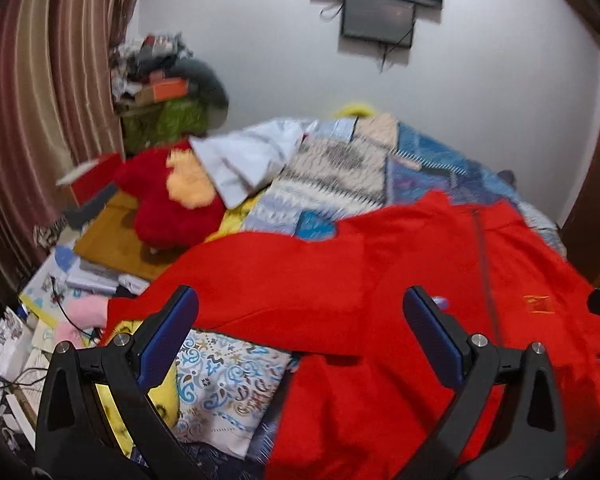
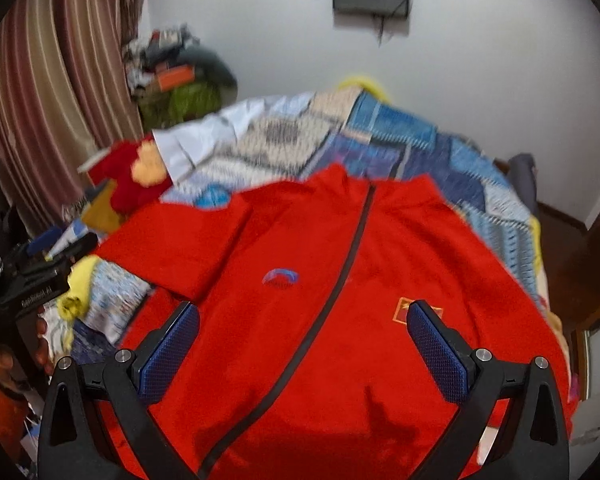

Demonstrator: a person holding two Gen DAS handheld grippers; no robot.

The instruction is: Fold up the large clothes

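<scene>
The left gripper (image 1: 300, 316) had its 2 blue-padded fingers (image 1: 168, 336) spread wide apart, grasping nothing, and it hovered over the left sleeve (image 1: 236, 292) of a red jacket (image 1: 420, 280). The right gripper (image 2: 303, 328) was likewise released, its fingers (image 2: 436, 352) parted wide above the jacket's chest with nothing between them.

The red jacket (image 2: 340, 300) lay spread face up on a bed (image 2: 400, 140), collar toward the far wall. A dark zipper (image 2: 340, 280) ran down its front, with a small blue logo (image 2: 281, 277) on 1 side and a yellow-edged badge (image 2: 404, 308) on the other. The sleeve stretched out to the left across a blue patterned pillow (image 1: 228, 388).

Beyond the jacket, a patchwork quilt (image 1: 340, 176) covered the bed, and a red plush toy (image 1: 164, 200) sat at its left edge. Striped curtains (image 1: 40, 100) hung on the left, and a dark screen (image 1: 378, 20) was mounted on the white wall.
</scene>
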